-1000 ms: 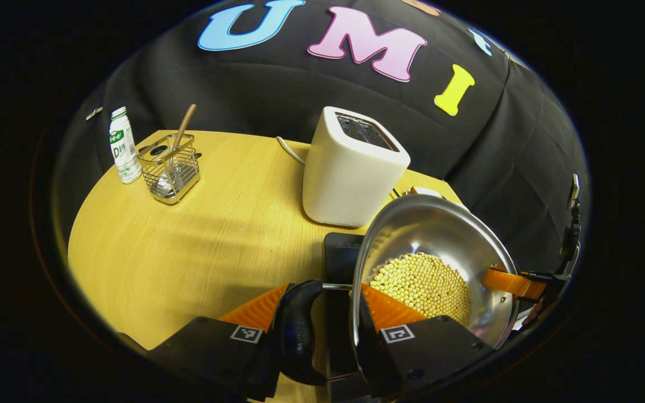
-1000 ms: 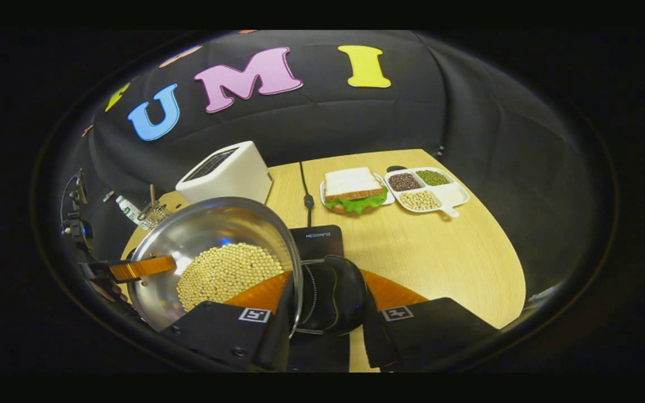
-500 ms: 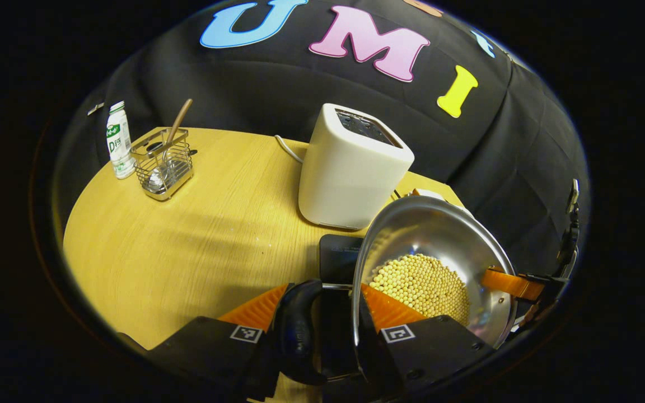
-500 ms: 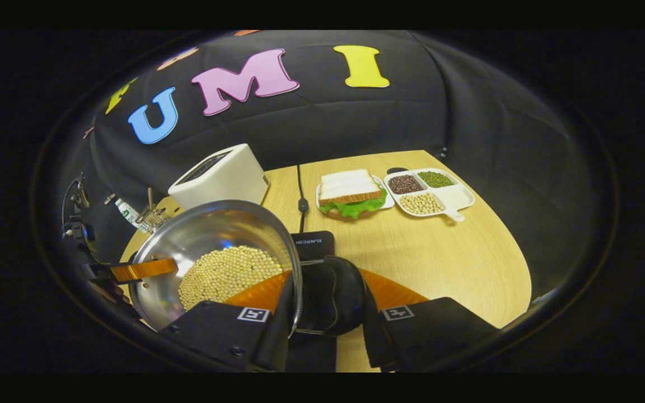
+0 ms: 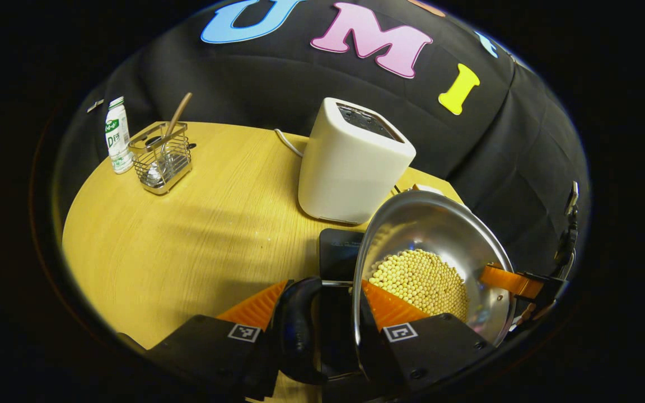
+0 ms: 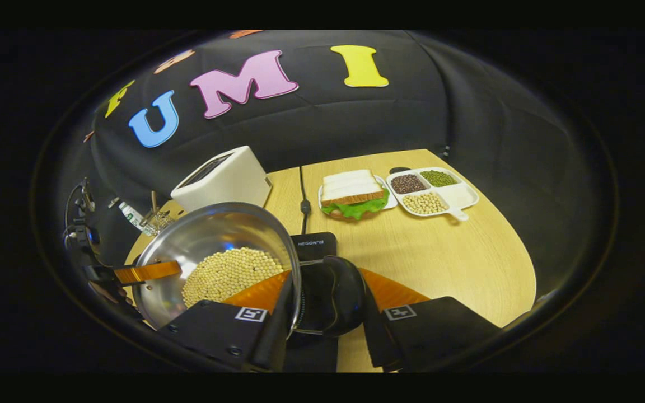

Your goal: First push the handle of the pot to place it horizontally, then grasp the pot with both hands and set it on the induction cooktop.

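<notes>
1. Midway through the carry, a round yellow wooden table [image 5: 177, 235] spreads across the left and middle of the left gripper view, with a tall white toaster [image 5: 350, 162] upright at upper centre.

2. Held above the table, the shiny steel pot [image 5: 440, 235] half full of pale yellow beans [image 5: 420, 280] sits at lower right in the left gripper view and at lower left in the right gripper view; it appears lifted clear of the tabletop.

3. A flat black induction cooktop [image 6: 314, 246] lies just beyond and partly beneath the pot, below the toaster in both views.

4. The left gripper [image 5: 319, 294] is clamped on one black loop handle [image 5: 297, 330] at bottom centre, one finger outside the handle, the other inside the rim.

5. The right gripper [image 6: 322, 288] grips the opposite black handle [image 6: 331, 302] in the same way at the bottom of its own view; in the left gripper view its finger rests on the pot's far rim.

6. A sandwich on a plate [image 6: 353, 193] and a white divided tray of beans [image 6: 434, 190] lie at upper right in the right gripper view; a wire caddy [image 5: 160, 159] and small white bottle [image 5: 116, 134] stand at upper left in the left gripper view.

7. Judged from this, the handle step is done and the two-handed move is in hand; next comes a level forward shift and an even lowering onto the cooktop, so the beans do not spill.
</notes>
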The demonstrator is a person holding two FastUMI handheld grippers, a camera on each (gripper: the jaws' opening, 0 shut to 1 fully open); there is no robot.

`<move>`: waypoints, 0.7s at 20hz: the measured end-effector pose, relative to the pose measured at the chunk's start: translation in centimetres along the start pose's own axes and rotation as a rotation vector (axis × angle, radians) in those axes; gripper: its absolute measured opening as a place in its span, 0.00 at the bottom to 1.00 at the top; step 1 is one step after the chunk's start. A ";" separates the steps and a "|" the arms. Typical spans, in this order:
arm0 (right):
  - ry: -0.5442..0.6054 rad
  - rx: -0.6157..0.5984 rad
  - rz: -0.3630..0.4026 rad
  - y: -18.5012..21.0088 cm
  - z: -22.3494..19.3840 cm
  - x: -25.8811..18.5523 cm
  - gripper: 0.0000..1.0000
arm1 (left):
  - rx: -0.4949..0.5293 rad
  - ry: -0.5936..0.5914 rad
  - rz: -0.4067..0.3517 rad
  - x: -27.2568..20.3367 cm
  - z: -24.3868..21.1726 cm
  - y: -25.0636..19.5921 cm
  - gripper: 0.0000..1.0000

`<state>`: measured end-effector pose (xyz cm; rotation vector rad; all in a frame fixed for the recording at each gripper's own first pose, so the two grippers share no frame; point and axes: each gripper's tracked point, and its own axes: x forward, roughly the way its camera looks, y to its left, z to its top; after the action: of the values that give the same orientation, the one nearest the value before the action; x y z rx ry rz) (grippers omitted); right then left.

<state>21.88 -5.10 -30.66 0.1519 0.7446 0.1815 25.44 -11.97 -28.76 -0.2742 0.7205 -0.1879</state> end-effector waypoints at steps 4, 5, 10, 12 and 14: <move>0.033 0.043 0.018 -0.1 -0.5 0.2 0.62 | -0.010 0.006 0.028 -0.3 -0.3 -0.1 0.66; 0.045 0.053 0.021 -0.2 -0.7 0.0 0.62 | -0.002 -0.002 0.059 -0.9 -0.1 0.3 0.66; -0.057 0.014 -0.025 -0.9 1.1 -3.0 0.99 | 0.041 -0.043 0.143 -4.0 1.4 1.1 0.96; -0.100 0.009 -0.033 -0.6 2.0 -4.7 0.99 | 0.073 -0.080 0.163 -5.9 2.7 1.0 0.96; -0.149 -0.002 -0.035 0.0 2.9 -6.7 0.99 | 0.130 -0.121 0.176 -8.1 4.0 0.5 0.96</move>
<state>19.02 -6.78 -24.18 0.1485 0.5984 0.1366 22.19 -8.61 -21.04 -0.0961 0.6056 -0.0495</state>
